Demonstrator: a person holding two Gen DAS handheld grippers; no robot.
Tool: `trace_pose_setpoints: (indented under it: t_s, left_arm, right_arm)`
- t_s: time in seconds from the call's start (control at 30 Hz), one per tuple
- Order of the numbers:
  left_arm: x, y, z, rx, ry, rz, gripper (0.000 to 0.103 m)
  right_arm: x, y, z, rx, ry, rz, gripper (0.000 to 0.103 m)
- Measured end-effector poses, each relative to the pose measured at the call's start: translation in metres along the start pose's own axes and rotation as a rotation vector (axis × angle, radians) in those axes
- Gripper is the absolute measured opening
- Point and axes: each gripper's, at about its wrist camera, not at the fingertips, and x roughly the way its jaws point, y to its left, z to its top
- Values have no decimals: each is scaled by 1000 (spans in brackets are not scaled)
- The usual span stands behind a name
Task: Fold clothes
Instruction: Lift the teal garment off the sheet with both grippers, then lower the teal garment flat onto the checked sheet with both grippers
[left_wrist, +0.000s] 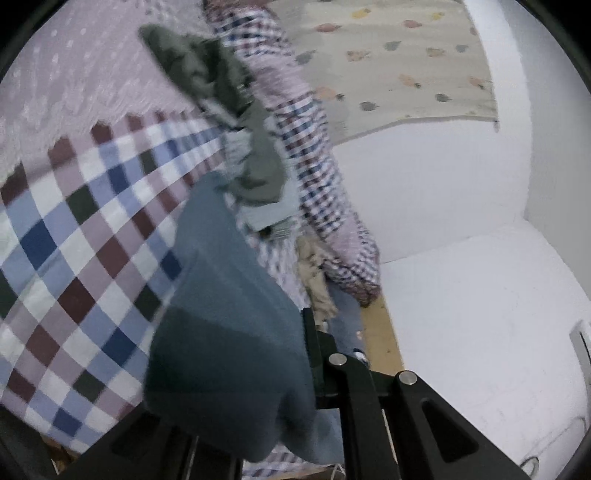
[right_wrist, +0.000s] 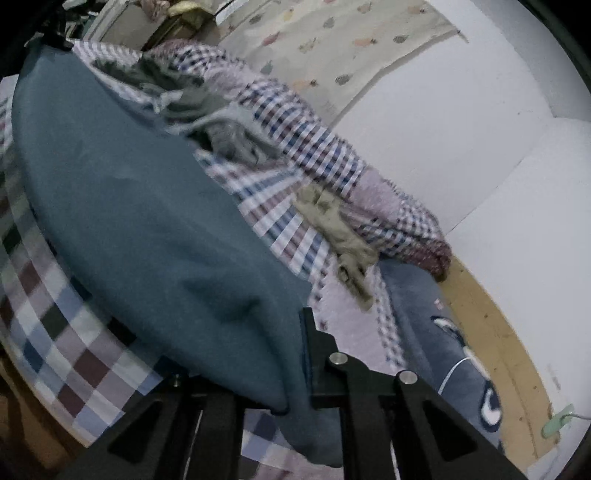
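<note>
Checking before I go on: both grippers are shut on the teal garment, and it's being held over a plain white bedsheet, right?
Not quite. The left gripper and right gripper are both shut on the teal garment, but the bedcover under it is checkered in blue, maroon, pink and white, not plain white. The left wrist view shows the squares most clearly.

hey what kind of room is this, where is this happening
Most likely a bedroom: a bed under a checkered bedspread, loose clothes such as a teal garment lying on it, and a patterned curtain behind.
</note>
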Motion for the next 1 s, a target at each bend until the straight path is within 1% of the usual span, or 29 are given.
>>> trace_pose_setpoints:
  t_s: [0.23,0.3,0.33,0.4,0.47,0.53,0.63,0.73,0.87,1.0]
  left_arm:
    - [-57,-91,-4,91,-49,-169,6]
    - [-69,-113,-1,74,-36,-252,6]
    - [-71,-122,2,76,-24,-270,6]
    - [-73,-136,6,99,-9,-251,6]
    - [-70,-145,10,120,6,-219,6]
    - [-60,-140,14,106,20,-167,6]
    - [-39,-121,19,67,42,-82,6]
    - [-13,-92,28,19,54,2,6]
    - [31,-50,45,-62,77,123,6]
    - [77,-23,68,-97,101,208,6]
  right_arm:
    - [-75,-62,36,72,-86,-49,7]
    - [-99,-81,47,103,-113,-62,7]
    - [-111,-91,53,118,-127,-68,7]
    - [-132,-109,64,155,-147,-77,7]
    - [-140,-123,71,187,-151,-65,7]
    - [-134,-128,74,205,-136,-43,8]
    - [-123,-135,77,231,-110,-5,8]
    - [-90,-129,75,243,-50,55,8]
    - [-33,-114,74,240,32,130,8]
    - [30,-102,78,224,110,201,8]
